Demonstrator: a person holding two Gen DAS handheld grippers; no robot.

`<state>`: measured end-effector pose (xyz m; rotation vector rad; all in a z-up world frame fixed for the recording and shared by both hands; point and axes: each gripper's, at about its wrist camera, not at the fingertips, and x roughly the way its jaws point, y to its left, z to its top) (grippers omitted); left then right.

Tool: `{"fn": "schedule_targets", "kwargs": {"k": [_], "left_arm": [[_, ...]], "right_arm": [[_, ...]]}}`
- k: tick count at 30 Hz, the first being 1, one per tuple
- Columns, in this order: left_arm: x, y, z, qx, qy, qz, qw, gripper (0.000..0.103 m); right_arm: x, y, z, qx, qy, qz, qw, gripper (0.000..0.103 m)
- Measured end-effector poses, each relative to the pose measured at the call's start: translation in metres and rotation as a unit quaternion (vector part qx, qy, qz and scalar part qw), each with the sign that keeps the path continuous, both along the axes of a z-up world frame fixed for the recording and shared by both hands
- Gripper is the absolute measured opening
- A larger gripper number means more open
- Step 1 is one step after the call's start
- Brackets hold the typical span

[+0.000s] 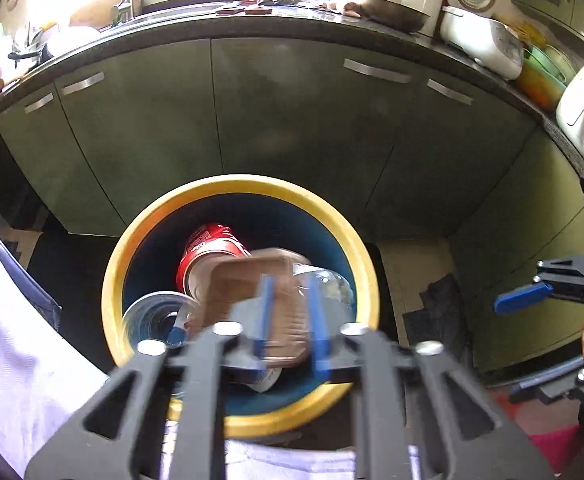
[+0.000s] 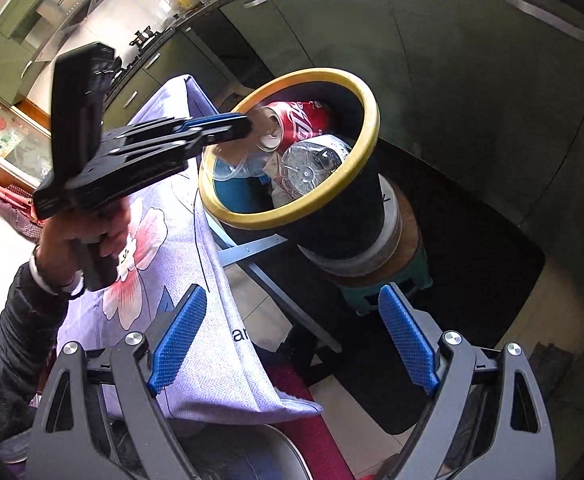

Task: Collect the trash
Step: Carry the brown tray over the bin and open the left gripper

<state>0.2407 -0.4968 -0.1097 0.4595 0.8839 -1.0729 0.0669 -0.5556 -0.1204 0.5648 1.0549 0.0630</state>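
Note:
A dark bin with a yellow rim [image 1: 235, 188] [image 2: 366, 104] stands on a round stool. Inside lie a red cola can [image 1: 211, 246] [image 2: 302, 120], a clear plastic bottle [image 1: 328, 284] [image 2: 312, 166] and a clear plastic cup [image 1: 151, 316] [image 2: 227, 166]. My left gripper [image 1: 289, 316] [image 2: 235, 128] is over the bin's mouth, its blue pads [image 1: 263, 312] close together around a blurred brown plastic tray [image 1: 251, 304]. My right gripper [image 2: 292, 336] [image 1: 532, 332] is open and empty, to the right of the bin and back from it.
Green cabinet doors [image 1: 292, 120] stand behind the bin under a dark counter [image 1: 372, 24] crowded with appliances and dishes. A table with a lilac flowered cloth [image 2: 179, 280] [image 1: 19, 320] borders the bin on the left. A dark mat [image 2: 472, 280] covers the floor.

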Motion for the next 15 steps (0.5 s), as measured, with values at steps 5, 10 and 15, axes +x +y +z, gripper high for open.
{"fn": "schedule_targets", "kwargs": {"k": [5,10,15], "left_arm": [[0.004,0.006,0.004,-0.011,-0.004,0.006,0.9999,0.033],[-0.001,0.029,0.023,-0.034,-0.014,0.014,0.9992,0.037],[-0.017,0.066,0.05,-0.067,-0.02,0.03,0.9971,0.052]], "right_arm": [[0.001,0.0,0.001,0.002,-0.002,0.002,1.0,0.087],[0.0,0.005,0.003,0.004,-0.008,0.007,1.0,0.087],[0.0,0.012,0.009,0.002,-0.014,0.011,1.0,0.087]]}}
